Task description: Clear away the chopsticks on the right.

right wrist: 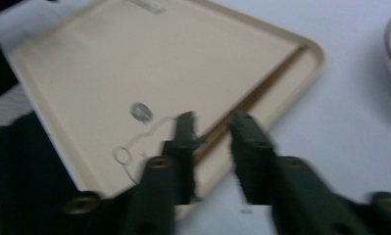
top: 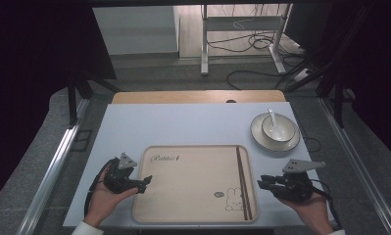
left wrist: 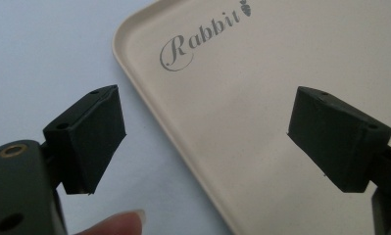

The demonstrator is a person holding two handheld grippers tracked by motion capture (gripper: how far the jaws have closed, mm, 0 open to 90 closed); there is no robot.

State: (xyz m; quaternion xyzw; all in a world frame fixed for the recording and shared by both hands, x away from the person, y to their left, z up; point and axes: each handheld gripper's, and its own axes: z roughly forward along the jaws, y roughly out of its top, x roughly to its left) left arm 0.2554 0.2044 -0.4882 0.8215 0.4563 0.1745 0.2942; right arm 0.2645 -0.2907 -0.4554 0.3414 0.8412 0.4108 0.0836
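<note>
- The flat beige plastic tray (top: 193, 181) printed with "Rabbit" and a rabbit drawing lies on the pale blue worktop (top: 183, 125), at its near edge, between your two hands.
- Judging by its thin raised rim and broad, bare floor, the tray is probably light and stiff but slick; take it by the rim on its two short sides, since a grip on one side alone would likely let it tip.
- A pair of dark brown wooden chopsticks (top: 242, 176) lies along the tray's right side; they may roll or slide if you tilt it, so keep it level.
- Your left hand-held gripper (top: 147, 181) sits at the tray's left rim with its jaws wide apart; in the left gripper view one jaw is over the worktop and the other over the tray, so the rim runs between them.
- Your right hand-held gripper (top: 259, 182) points at the tray's right rim, jaws slightly apart and holding nothing.
- Both hands rest low, palms cupped beneath the tools.
- A white ceramic bowl with a white spoon (top: 277, 128) sits on a plate at far right, well apart from the tray.
</note>
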